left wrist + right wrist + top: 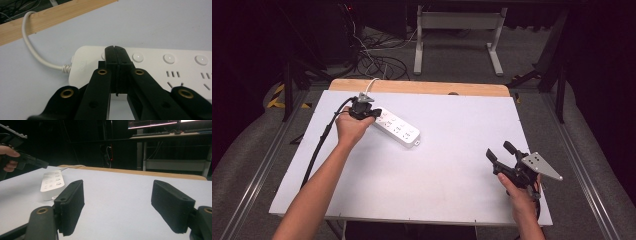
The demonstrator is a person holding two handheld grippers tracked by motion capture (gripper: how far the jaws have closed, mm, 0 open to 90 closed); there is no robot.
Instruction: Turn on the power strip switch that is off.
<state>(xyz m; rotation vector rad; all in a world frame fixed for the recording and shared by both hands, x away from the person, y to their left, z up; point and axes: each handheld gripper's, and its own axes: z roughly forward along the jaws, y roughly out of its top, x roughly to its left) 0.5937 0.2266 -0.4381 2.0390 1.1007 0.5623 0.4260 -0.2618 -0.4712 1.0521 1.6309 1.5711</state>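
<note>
A white power strip [396,129] lies on the white table [437,170], toward the far left, set at a slant, with its white cord [371,86] running off over the wooden far edge [422,87]. It has a row of round buttons [169,58] above its sockets. The left gripper [371,113] is over the cord end of the strip, its jaws clenched together with nothing between them; in the left gripper view the tips sit over the strip's top by the first button, though whether they touch it cannot be told. The right gripper [501,151] hovers near the table's right front corner, well apart from the strip, its jaws released and wide with only bare table between them. Beyond the table the room is dark: a grey floor with tangled black cables [379,62], a white desk frame [459,37], and, in the right gripper view, a lit monitor edge [152,123]. The strip's far end is cut off in the left gripper view, and the socket details are too small to make out from above.
</note>
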